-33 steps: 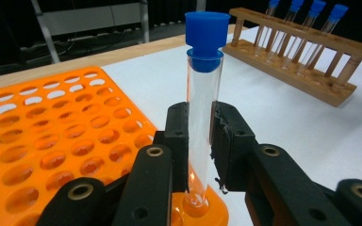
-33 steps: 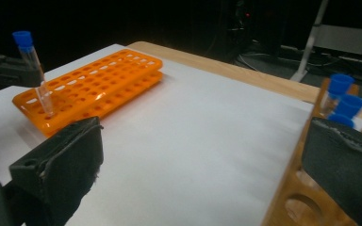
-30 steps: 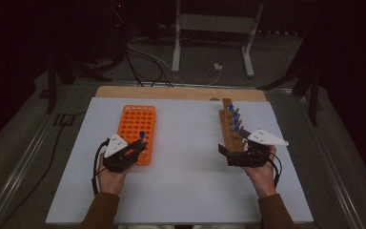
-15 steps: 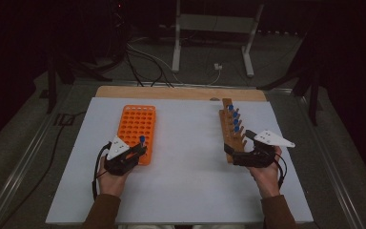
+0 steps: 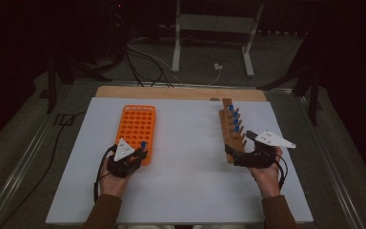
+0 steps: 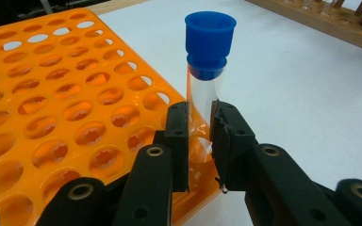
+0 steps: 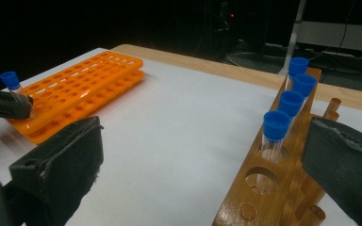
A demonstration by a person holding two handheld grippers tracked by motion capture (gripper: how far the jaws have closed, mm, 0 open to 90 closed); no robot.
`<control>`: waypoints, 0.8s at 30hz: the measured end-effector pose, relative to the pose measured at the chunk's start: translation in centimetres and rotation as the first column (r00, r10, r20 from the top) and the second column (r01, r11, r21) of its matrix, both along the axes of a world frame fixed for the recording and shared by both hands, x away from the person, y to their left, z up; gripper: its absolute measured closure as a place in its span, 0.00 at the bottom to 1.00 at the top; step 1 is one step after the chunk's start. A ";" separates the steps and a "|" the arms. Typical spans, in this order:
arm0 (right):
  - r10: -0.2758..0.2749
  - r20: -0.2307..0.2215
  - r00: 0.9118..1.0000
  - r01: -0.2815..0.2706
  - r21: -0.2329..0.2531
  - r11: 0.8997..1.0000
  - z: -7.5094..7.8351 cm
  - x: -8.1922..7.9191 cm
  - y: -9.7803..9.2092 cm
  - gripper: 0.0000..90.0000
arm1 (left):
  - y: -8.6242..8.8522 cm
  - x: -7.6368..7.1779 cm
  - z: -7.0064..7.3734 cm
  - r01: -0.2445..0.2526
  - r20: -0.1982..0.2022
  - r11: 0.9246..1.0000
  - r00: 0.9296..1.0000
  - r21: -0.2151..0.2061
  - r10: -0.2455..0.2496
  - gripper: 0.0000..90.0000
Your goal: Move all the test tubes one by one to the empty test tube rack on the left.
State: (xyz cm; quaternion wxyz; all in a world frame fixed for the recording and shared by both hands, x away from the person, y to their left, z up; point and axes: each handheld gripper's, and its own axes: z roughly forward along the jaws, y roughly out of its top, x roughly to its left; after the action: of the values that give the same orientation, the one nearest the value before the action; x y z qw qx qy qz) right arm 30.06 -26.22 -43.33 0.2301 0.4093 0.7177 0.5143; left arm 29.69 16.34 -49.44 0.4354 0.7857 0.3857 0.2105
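A clear tube with a blue cap (image 6: 209, 44) stands upright at the near right corner of the orange rack (image 6: 66, 94), and my left gripper (image 6: 200, 136) is shut on its glass. The jaws hide its lower end. From above, that gripper (image 5: 136, 155) sits at the near end of the orange rack (image 5: 137, 121), the blue cap (image 5: 143, 143) just over it. My right gripper (image 7: 202, 141) is open wide with nothing in it, beside the near end of the wooden rack (image 7: 264, 188). Several blue-capped tubes (image 7: 290, 101) stand in that wooden rack (image 5: 228, 136).
The racks lie on a white sheet (image 5: 186, 157) over a wooden table whose far edge (image 5: 181, 92) shows bare. Upright pegs (image 7: 331, 107) line the wooden rack's far side. Cables and a stand's legs (image 5: 209, 47) are on the dark floor behind.
My right gripper has drawn back toward the person, to the wooden rack's near end. My left gripper and its tube have sunk a little at the orange rack's corner.
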 end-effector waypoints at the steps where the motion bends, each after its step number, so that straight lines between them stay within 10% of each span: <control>1: -0.001 -0.003 1.000 0.001 0.001 1.000 0.0 0.0 0.0 0.00 | 0.0 0.0 0.0 0.000 -0.001 1.000 1.000 0.000 0.000 0.87; 9: 0.000 -0.007 1.000 0.000 -0.004 1.000 -0.2 0.1 0.1 0.00 | 0.4 0.0 -0.2 -0.010 -0.023 1.000 1.000 -0.019 0.010 0.86; 24: -0.017 -0.017 1.000 0.017 -0.021 1.000 -0.1 0.7 -0.2 0.00 | 3.7 -1.3 2.3 -0.086 0.009 0.983 0.996 -0.160 0.089 0.53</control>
State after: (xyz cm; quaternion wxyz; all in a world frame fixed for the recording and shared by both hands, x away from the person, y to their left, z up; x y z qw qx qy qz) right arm 30.79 -26.41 -43.40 0.2325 0.4173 0.7215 0.5013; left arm 28.39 20.02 -47.16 0.4905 0.7288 0.4320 0.2042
